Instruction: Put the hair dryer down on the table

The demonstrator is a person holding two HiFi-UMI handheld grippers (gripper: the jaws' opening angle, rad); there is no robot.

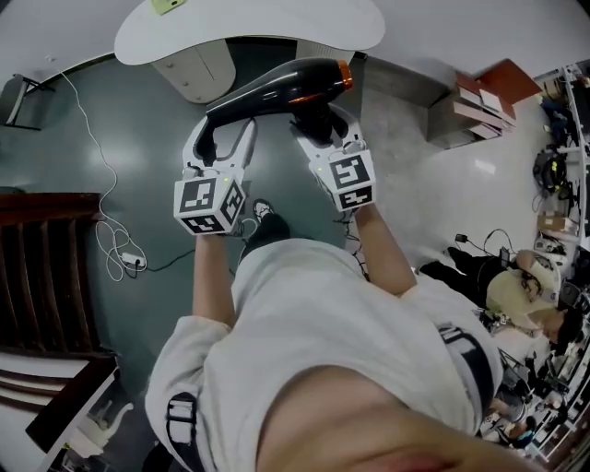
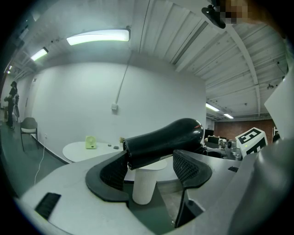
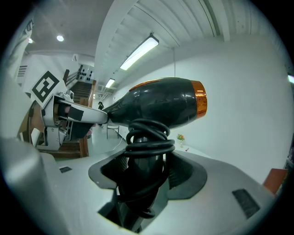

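Observation:
A black hair dryer [image 1: 286, 88] with an orange rear ring hangs in the air just short of the round white table [image 1: 249, 28]. My right gripper [image 1: 323, 129] is shut on its handle, which has the cord [image 3: 146, 140] coiled round it. The dryer's body [image 3: 161, 105] rises above the right gripper [image 3: 144, 176]. My left gripper [image 1: 221, 129] stands open at the nozzle end. In the left gripper view the nozzle [image 2: 138, 149] lies across the left gripper [image 2: 149, 167], its tip against the left pad [image 2: 112, 172] and apart from the right pad [image 2: 188, 167].
A small green object [image 1: 169, 5] sits on the table, which stands on a white pedestal [image 2: 144, 186]. A white cable [image 1: 115, 249] trails over the green floor. Dark wooden stairs [image 1: 46, 267] are at the left, stacked boxes [image 1: 475, 101] at the right.

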